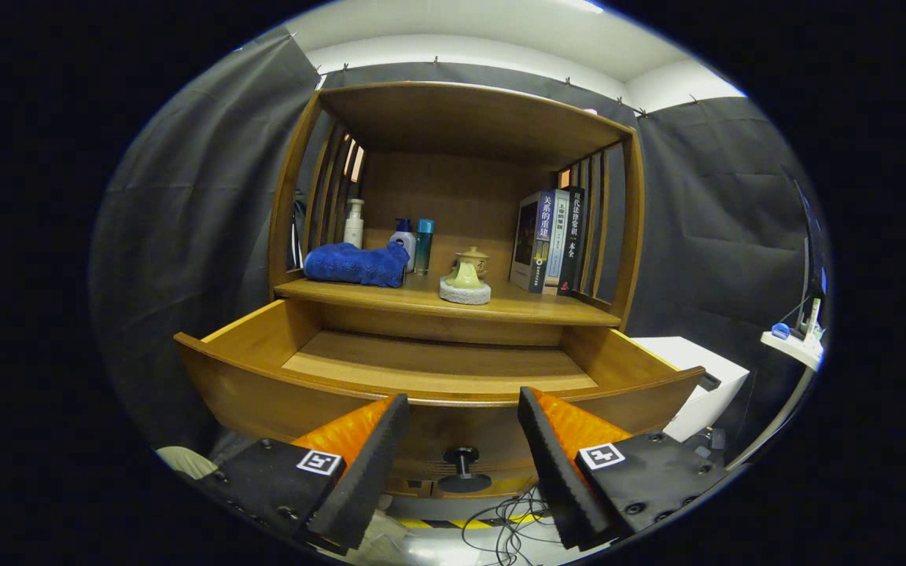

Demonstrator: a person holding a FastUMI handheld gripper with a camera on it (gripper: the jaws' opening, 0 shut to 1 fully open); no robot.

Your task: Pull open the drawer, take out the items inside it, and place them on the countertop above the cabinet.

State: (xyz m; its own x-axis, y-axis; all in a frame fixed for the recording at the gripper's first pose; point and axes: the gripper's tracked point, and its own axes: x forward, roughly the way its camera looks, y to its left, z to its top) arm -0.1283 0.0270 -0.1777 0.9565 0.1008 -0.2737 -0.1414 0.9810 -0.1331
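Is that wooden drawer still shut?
No, the wooden drawer is pulled out, its bare floor showing just beyond the open tool, whose fingers hold nothing.

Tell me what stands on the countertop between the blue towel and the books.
In the gripper view, between the blue towel and the books on the countertop stands a small lidded ceramic pot on a round pad. The open gripper hovers before the drawer.

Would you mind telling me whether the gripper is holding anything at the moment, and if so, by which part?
Nothing is held. The gripper is open, its fingers apart on either side of the drawer's knob without touching it.
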